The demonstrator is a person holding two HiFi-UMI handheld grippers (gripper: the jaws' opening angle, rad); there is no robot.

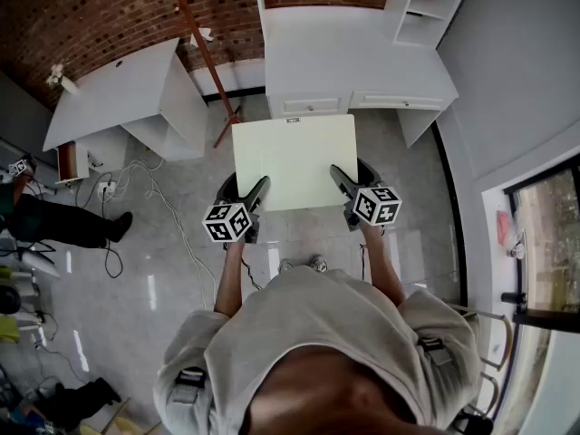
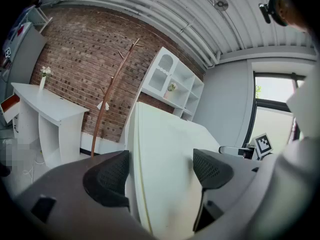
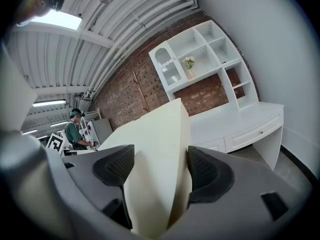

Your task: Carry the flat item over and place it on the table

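A thick cream-white flat board (image 1: 294, 161) hangs level in the air over the grey floor, in front of me. My left gripper (image 1: 258, 188) grips its near left edge and my right gripper (image 1: 340, 178) its near right edge. In the left gripper view the board (image 2: 165, 149) fills the gap between the wide-set jaws of the left gripper (image 2: 162, 171). The right gripper view shows the board (image 3: 160, 134) wedged between the pads of the right gripper (image 3: 159, 169). A long white table (image 1: 353, 62) with drawers stands just beyond the board's far edge.
A second white desk (image 1: 118, 89) stands at the left against the brick wall, and a wooden coat stand (image 1: 204, 53) rises between the two. A white shelf unit (image 1: 426, 7) sits on the table's right end. Cables (image 1: 154, 198) lie on the floor; a person (image 1: 54, 220) is at the far left.
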